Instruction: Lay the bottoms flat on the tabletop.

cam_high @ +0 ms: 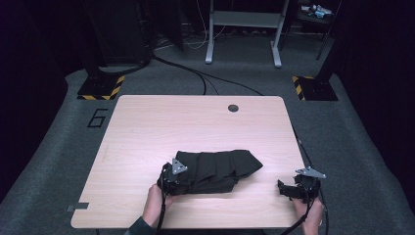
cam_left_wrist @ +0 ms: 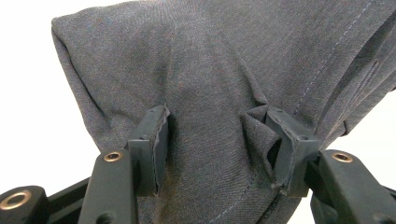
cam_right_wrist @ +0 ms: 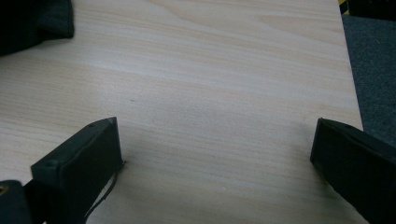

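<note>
So there's a dark grey folded garment (cam_high: 218, 170) lying on the light wood surface (cam_high: 147, 132), sitting toward the near edge and a bit right of the middle. Its long side runs roughly along that near edge, with the pointed end aimed at the right edge.

The left tongs (cam_high: 169, 185) are at the garment's near-left corner. In the left gripper view the jaws stand apart with the fabric (cam_left_wrist: 219, 93) bunched up between them, and the cloth is folded over the right-hand pad (cam_left_wrist: 285, 140). The jaws aren't closed down tight, more like straddling a thick wad of cloth. The left hand (cam_high: 154, 200) is right at the near edge.

The right tongs (cam_high: 288, 190) are near the near-right corner of the surface, well apart from the garment, jaws spread wide with nothing between them but bare wood (cam_right_wrist: 210, 93). The right edge of the surface is just beside them, carpet (cam_right_wrist: 373, 70) beyond it. A corner of the garment (cam_right_wrist: 32, 21) shows off to the upper left in that view.

Plenty of open room: the whole far half of the surface is bare apart from a round cable hole (cam_high: 233, 107) near the far edge, and the left side is open too.
</note>
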